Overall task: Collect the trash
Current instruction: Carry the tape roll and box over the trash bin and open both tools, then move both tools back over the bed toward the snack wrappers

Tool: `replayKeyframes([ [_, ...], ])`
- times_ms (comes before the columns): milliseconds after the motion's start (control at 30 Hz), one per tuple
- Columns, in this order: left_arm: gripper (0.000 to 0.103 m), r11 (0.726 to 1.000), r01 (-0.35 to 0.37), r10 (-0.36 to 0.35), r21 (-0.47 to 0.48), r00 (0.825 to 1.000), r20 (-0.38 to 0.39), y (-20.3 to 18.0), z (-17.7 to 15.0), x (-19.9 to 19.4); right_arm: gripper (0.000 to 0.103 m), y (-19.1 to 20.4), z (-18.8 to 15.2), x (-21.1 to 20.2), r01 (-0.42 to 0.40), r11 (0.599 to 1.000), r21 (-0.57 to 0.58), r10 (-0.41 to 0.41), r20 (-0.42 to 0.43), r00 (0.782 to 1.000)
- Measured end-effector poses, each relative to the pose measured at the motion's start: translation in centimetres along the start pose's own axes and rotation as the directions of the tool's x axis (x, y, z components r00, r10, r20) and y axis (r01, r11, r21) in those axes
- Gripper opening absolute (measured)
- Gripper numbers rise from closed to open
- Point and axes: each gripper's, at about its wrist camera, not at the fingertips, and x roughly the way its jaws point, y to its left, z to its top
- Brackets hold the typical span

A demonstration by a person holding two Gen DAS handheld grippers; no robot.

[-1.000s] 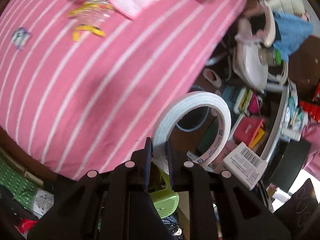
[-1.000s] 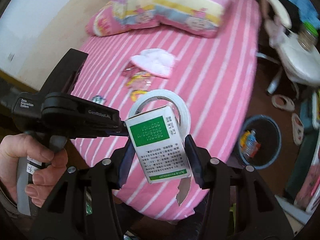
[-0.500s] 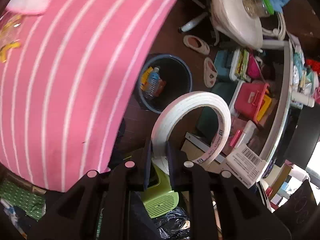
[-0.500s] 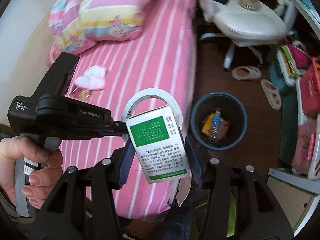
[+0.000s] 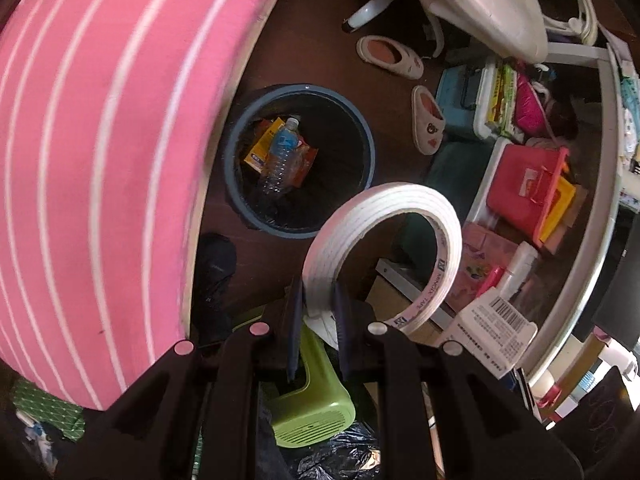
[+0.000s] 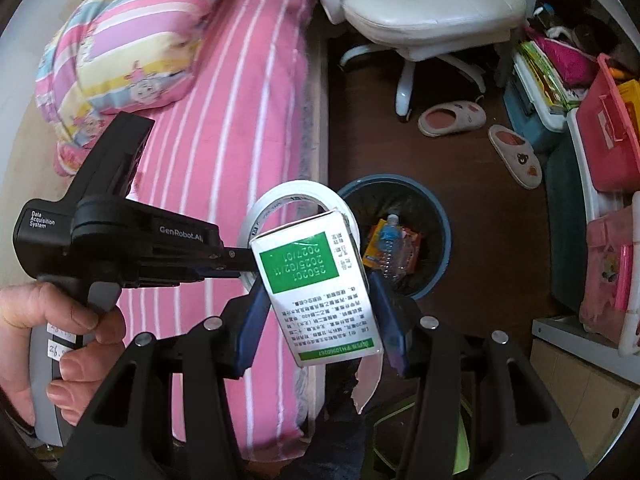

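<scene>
My left gripper (image 5: 319, 322) is shut on a white roll of tape (image 5: 384, 240), held in the air near the blue trash bin (image 5: 236, 136) on the floor. The bin holds a plastic bottle (image 5: 280, 156) and wrappers. My right gripper (image 6: 320, 312) is shut on a white and green carton box (image 6: 316, 280), held above the bed edge, just left of the bin (image 6: 440, 216). The left gripper with the tape roll (image 6: 280, 200) shows behind the box. The box (image 5: 492, 328) also shows at the right of the left wrist view.
A pink striped bed (image 5: 100, 140) lies left of the bin. Two slippers (image 6: 452, 118) and a white swivel chair (image 6: 420, 0) stand beyond it. Storage boxes and a red case (image 5: 524, 188) crowd the right. A green object (image 5: 312, 412) lies on the floor below my grippers.
Both grippers swung right, away from the bed, with their loads. The bin has come into view and now sits close in front of both.
</scene>
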Motion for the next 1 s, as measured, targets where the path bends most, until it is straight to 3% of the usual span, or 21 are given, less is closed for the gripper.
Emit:
replayKeyframes([
  [100,0.019,1.000,-0.003,0.003,0.014,1.000,-0.012,-1.1,2.0,2.4,0.053,-1.6,0.9,2.0,0.009,1.000,0.003,-0.009,-0.008,1.000],
  [167,0.056,1.000,0.012,-0.012,0.024,1.000,-0.022,-1.6,2.9,3.4,0.059,-2.4,1.5,3.7,0.049,0.999,-0.005,-0.049,-0.012,0.999],
  [200,0.063,0.999,0.010,-0.010,0.036,1.000,-0.001,-1.8,3.4,3.7,0.072,-2.8,1.8,4.6,0.077,0.997,-0.009,-0.077,-0.018,0.997],
  [267,0.073,0.999,0.007,-0.007,0.044,1.000,0.013,-1.9,4.1,4.0,0.077,-3.4,2.0,6.0,0.101,0.995,-0.005,-0.101,-0.036,0.994],
  [433,0.073,1.000,0.017,-0.017,-0.002,1.000,0.000,-0.1,4.0,3.9,0.081,-4.2,1.8,6.4,0.114,0.994,-0.003,-0.114,-0.056,0.992],
  [633,0.073,0.995,0.048,-0.047,-0.092,0.999,0.013,4.0,1.9,1.8,0.083,-2.0,0.3,5.0,0.104,0.993,-0.063,-0.108,-0.069,0.992],
  [833,0.073,0.978,0.106,-0.099,-0.182,0.994,0.048,9.9,-1.5,-1.4,0.084,3.4,-1.3,4.4,0.069,0.985,-0.155,-0.083,-0.086,0.993],
  [1000,0.073,0.950,0.155,-0.133,-0.270,0.986,0.099,16.2,-4.4,-5.2,0.084,10.7,-2.8,4.1,0.023,0.968,-0.251,-0.048,-0.093,0.994],
])
